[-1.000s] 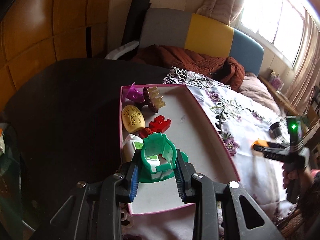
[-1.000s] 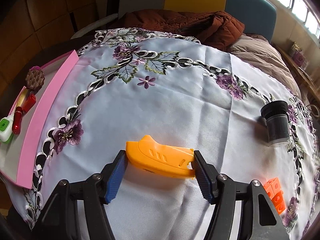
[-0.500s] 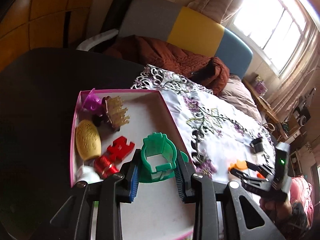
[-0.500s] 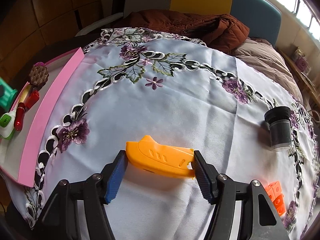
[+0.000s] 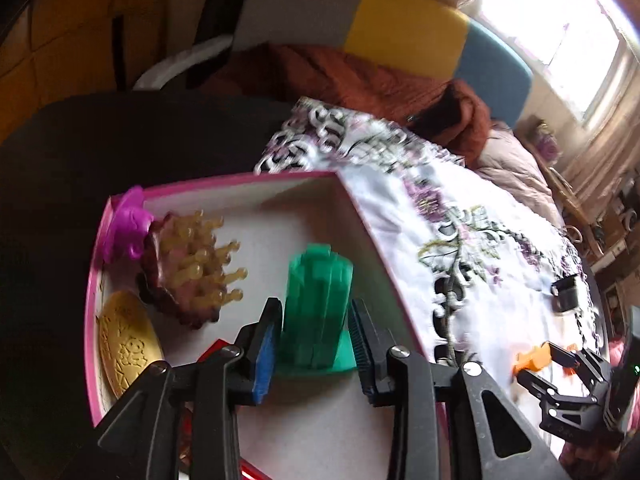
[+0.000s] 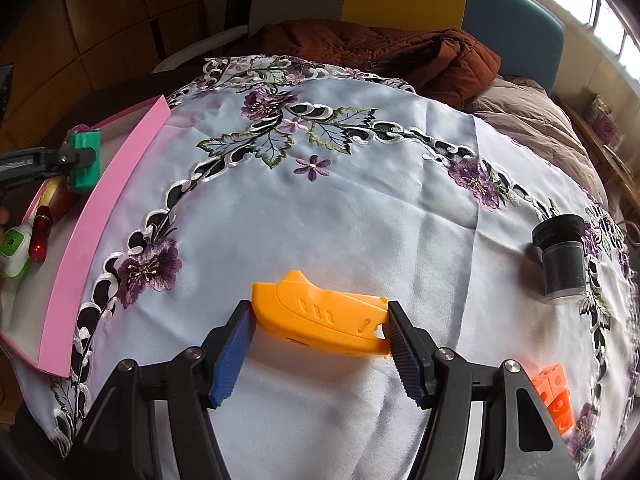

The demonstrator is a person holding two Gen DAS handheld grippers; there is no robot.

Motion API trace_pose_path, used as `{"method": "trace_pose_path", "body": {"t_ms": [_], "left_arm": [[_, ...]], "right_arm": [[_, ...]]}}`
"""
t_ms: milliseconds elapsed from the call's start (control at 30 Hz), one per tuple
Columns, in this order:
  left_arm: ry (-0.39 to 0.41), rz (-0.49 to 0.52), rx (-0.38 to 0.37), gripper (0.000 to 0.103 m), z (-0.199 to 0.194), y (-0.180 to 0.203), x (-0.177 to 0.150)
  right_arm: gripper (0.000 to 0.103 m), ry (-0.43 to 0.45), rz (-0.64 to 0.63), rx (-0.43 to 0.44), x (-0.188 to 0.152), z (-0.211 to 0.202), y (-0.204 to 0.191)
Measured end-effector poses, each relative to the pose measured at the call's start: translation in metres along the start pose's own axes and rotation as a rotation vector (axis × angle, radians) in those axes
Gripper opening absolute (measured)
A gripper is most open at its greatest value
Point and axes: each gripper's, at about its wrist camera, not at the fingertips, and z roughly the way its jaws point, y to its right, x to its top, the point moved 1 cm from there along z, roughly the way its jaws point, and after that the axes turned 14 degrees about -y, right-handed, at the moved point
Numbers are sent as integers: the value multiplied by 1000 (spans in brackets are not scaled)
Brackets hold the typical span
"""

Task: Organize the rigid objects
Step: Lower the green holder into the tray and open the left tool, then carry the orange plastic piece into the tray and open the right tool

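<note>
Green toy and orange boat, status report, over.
Left gripper shut on green toy, over pink tray. Right gripper shut on orange boat, over the cloth. Nothing in the way.

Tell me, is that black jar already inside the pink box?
No, the black jar stands on the flowered tablecloth, far from the pink box.

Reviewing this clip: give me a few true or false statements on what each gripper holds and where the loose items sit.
1. The left gripper is shut on the green toy. True.
2. The green toy hangs over the pink box. True.
3. The right gripper is empty. False: it grips the orange boat.
4. The black jar is inside the pink box. False: it lies on the floral tablecloth.
5. The orange cubes sit on the tablecloth. True.
</note>
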Motion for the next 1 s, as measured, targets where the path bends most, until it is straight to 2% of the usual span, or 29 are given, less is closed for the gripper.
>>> {"method": "trace_pose_path", "body": {"t_ms": [67, 133, 333, 467, 767, 1000], "left_arm": [[5, -19, -13, 42, -2, -4, -2], [22, -26, -18, 43, -9, -7, -7], [90, -11, 53, 43, -41, -8, -34], [110, -10, 72, 43, -56, -8, -57], [97, -32, 121, 43, -73, -5, -104], [115, -25, 151, 43, -86, -3, -121]], "right_arm": [[66, -1, 3, 2, 0, 0, 0], [66, 0, 2, 2, 1, 1, -1], [66, 2, -3, -2, 2, 1, -1], [66, 4, -5, -5, 2, 1, -1], [66, 4, -7, -6, 1, 1, -2], [66, 8, -14, -12, 0, 0, -3]]}}
